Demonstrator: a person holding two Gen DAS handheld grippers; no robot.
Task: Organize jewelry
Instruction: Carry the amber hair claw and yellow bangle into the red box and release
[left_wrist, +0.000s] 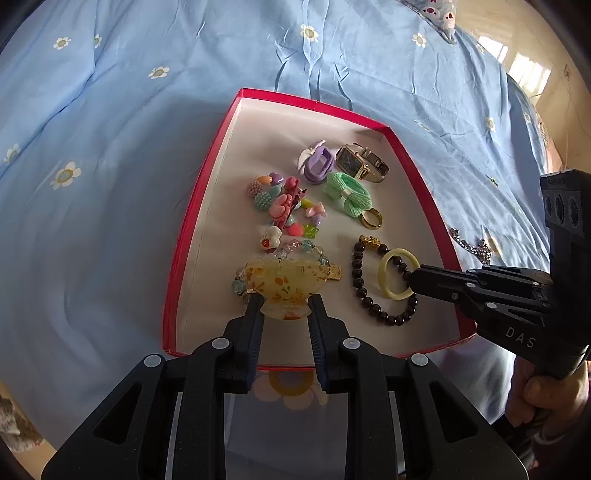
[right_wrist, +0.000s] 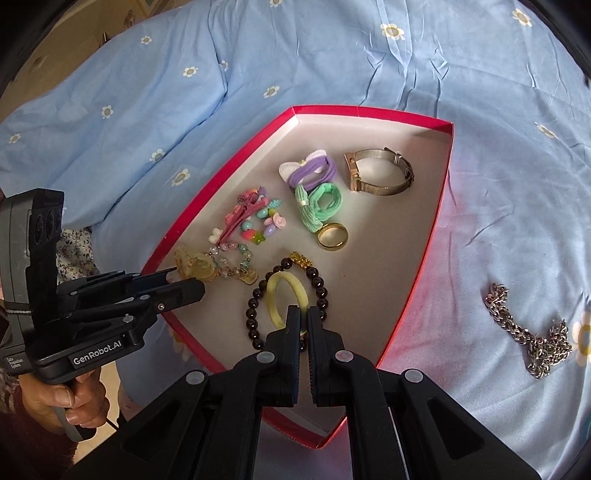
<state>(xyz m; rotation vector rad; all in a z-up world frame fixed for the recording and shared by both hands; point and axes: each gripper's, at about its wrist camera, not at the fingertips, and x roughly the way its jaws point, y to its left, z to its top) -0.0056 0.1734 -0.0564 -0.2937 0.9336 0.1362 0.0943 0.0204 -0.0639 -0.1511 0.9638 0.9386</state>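
My left gripper (left_wrist: 285, 303) is shut on a translucent yellow hair clip (left_wrist: 286, 284), just above the near left part of the red box (left_wrist: 314, 104). The box lies on a blue flowered bedcover. My right gripper (right_wrist: 303, 314) is shut on a pale yellow-green ring (right_wrist: 275, 295), low inside the loop of a dark bead bracelet (right_wrist: 255, 314). In the right wrist view the left gripper (right_wrist: 177, 284) comes in from the left with the clip (right_wrist: 194, 267). The left wrist view shows the right gripper (left_wrist: 413, 280) nipping the ring (left_wrist: 388, 275) from the right.
Also in the box (right_wrist: 369, 110) are a gold-cased watch (right_wrist: 380, 171), a purple hair tie (right_wrist: 310, 171), a green hair tie (right_wrist: 321, 203), a gold ring (right_wrist: 332, 236) and several colourful bead pieces (right_wrist: 255, 218). A silver chain (right_wrist: 528, 332) lies on the bedcover to the box's right.
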